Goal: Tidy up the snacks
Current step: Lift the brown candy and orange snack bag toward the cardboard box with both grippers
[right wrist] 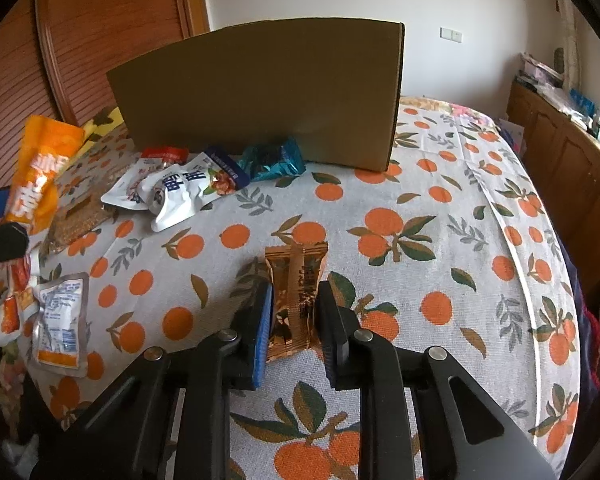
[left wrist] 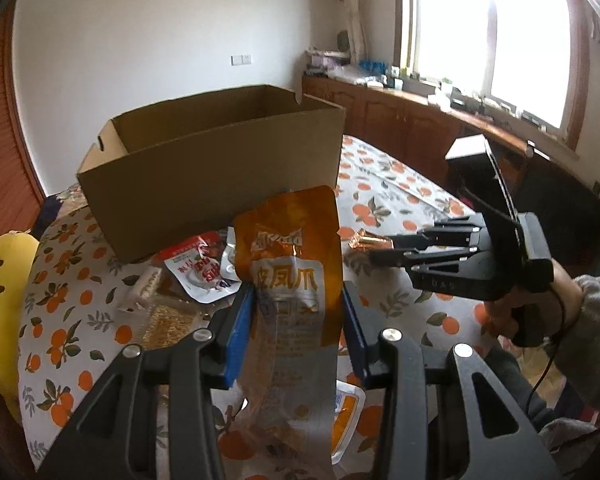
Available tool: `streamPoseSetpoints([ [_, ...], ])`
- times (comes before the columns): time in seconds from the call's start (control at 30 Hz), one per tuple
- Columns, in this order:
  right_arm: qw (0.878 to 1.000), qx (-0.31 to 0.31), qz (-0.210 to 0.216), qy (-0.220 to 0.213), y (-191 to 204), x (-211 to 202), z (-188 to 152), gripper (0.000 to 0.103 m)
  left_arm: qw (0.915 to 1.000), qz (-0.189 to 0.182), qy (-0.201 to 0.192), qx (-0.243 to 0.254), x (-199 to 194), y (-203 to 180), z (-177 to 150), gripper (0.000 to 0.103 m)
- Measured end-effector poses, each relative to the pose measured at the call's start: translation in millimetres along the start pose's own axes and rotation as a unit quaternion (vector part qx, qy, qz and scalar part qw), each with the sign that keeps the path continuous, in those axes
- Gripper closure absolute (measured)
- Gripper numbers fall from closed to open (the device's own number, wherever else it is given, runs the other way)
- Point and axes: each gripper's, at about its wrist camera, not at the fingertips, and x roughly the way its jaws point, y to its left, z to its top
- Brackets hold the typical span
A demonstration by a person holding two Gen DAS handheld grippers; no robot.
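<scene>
On a table under an orange-print tablecloth, an open cardboard box stands behind scattered snack packets. The left gripper clamps an orange chicken-feet pouch held above the cloth; the right gripper pinches a bronze candy wrapper lying on it. Both look light, crinkly and slippery, so mid-body grips seem safest.

An orange-print tablecloth carries a cardboard box and scattered snack packets.
</scene>
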Motion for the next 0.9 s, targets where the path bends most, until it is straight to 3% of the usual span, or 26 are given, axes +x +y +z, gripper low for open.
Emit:
streamPoseSetpoints([
  [0.43,1.0,0.008,-0.004,-0.023,-3,-7,-2,0.083,0.9978,0.006,-0.063,-0.02,-37,10,17,0.062],
  [0.9,0.999,0.01,-0.008,-0.045,-3,-15,-3,0.083,0.9956,0.013,-0.086,-0.036,-47,20,25,0.062],
])
